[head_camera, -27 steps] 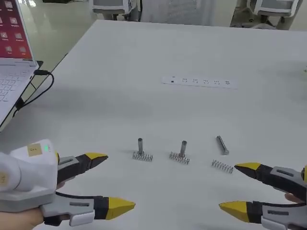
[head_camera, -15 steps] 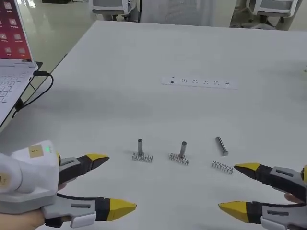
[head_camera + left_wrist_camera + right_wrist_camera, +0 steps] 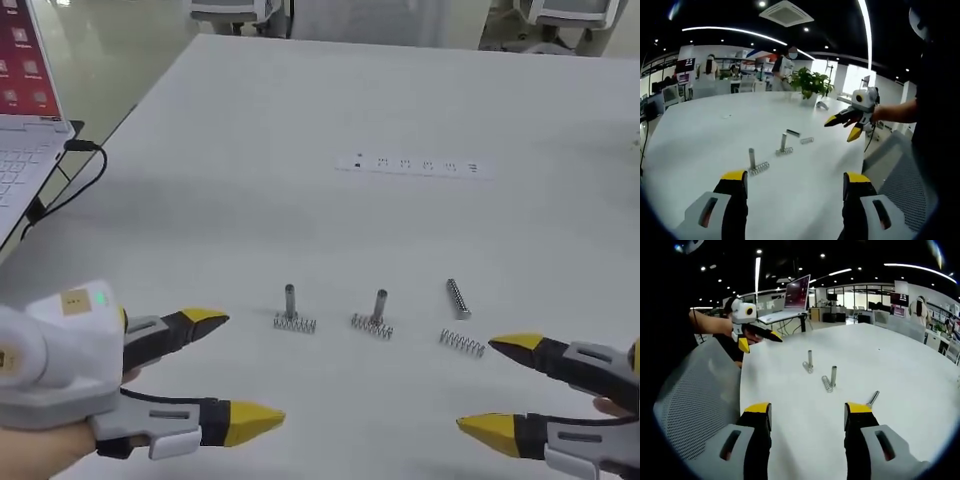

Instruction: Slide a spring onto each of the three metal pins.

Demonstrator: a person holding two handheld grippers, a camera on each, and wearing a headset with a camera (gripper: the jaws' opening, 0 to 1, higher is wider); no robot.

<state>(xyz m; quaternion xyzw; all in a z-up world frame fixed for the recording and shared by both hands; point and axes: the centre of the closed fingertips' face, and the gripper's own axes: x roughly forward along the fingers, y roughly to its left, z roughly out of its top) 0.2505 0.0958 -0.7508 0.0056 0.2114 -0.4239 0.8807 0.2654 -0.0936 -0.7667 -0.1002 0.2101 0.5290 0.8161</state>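
Starting from zero, we judge: three springs loose on table beside pins, third pin lying flat; left gripper, right gripper both spread, empty.

- Before you, left pin, middle pin and right pin run 9 to 3 o'clock.
- Left spring, middle spring and right spring lie at each pin's 6 o'clock.

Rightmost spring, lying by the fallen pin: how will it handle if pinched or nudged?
The spring is a thin open coil, so a hard pinch probably squashes it. Lying on its side on the smooth table, it likely rolls or skids when nudged. Tiny beside the open right claw, it may slip out.
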